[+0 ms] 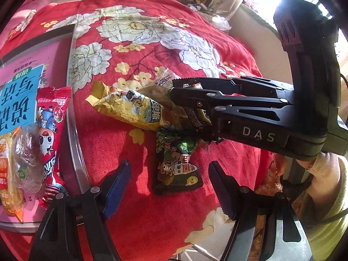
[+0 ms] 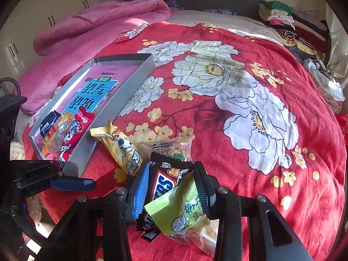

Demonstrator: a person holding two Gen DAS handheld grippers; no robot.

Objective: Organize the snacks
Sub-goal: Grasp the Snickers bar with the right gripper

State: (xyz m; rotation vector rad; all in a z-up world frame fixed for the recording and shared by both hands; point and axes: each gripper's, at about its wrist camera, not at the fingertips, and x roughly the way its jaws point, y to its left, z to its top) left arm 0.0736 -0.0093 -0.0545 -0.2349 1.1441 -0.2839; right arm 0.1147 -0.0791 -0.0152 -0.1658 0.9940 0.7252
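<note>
Snack sort on the bed, mid-pick. My right claw (image 2: 171, 193) is narrowed around a brown chocolate bar (image 2: 161, 187), with a light green milk-snack packet (image 2: 180, 208) caught between the fingers as well; whether the pads truly pinch both or only the bar, I cannot tell. My left claw (image 1: 169, 187) hangs wide and empty, a dark green cartoon packet (image 1: 176, 165) lying on the red floral bedspread (image 1: 134, 32) between its fingers, untouched.

Loose pile still on the bedspread: a yellow packet (image 2: 121, 148) at about 11 o'clock from the right claw, and a clear cracker bag (image 2: 174, 148) at 12 o'clock, just beyond the bar. The grey tray (image 2: 121, 100) sits further off at 10 o'clock, with a pink-and-blue book (image 2: 95, 91) lining its floor and a red cartoon packet (image 2: 80, 124) and an orange packet (image 2: 54, 137) already inside (a dark blue one behind them, I think).

Step in hand, by my reading: lifting the bar from the pile to carry it into the tray. Next move calls for a clean lift, shedding or keeping the green packet deliberately, then a swing toward 10 o'clock over the tray wall. The left claw could close on the dark green packet.
</note>
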